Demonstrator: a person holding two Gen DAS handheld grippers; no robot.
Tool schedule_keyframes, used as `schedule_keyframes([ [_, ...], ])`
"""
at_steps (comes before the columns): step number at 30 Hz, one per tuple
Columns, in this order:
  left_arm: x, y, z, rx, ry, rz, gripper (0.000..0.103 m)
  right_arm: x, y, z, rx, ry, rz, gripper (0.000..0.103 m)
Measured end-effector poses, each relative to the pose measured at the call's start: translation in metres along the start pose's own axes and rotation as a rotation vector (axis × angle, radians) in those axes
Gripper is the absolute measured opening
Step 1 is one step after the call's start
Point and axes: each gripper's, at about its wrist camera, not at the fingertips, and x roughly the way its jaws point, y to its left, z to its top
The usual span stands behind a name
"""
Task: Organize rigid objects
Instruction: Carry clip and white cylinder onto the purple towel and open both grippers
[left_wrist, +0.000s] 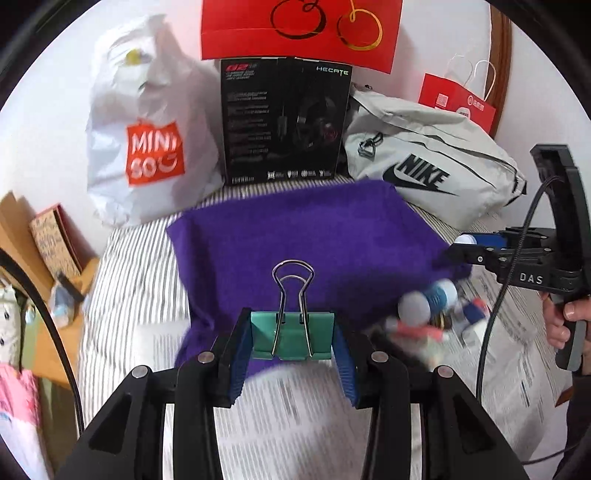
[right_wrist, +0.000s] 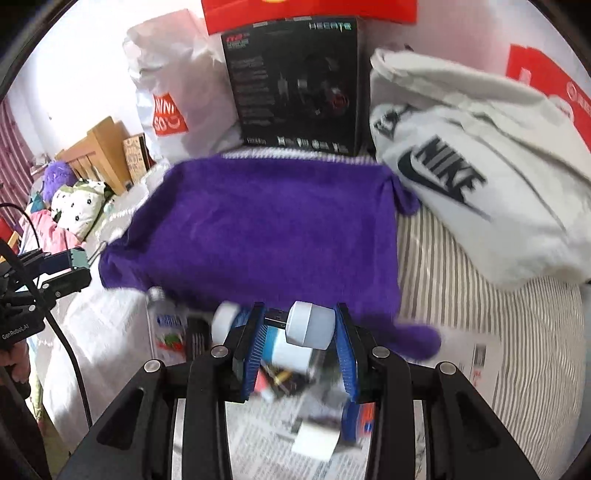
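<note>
Left gripper (left_wrist: 292, 341): narrow, clamping teal binder clip (left_wrist: 291, 338). Right gripper (right_wrist: 300, 338): narrow, clamping white cylinder (right_wrist: 310, 325), above purple cloth (right_wrist: 258, 225) near edge.

The pile of small objects (left_wrist: 436, 317) at centre right of the left wrist view is motion-blurred; individual items cannot be identified. In the right wrist view, the clutter (right_wrist: 291, 373) below the gripper fingers is blurred and partly hidden by them. The red paper bag (right_wrist: 546, 85) at upper right is cut off by the frame edge. The print on the headset box (left_wrist: 284, 122) is too small to read.
</note>
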Motion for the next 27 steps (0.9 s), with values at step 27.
schedule_keyframes([
  [27,0.18,0.018,0.096,-0.067,0.172,-0.034,0.039,0.152,-0.028,0.114,0.026,0.114,-0.061,0.036],
])
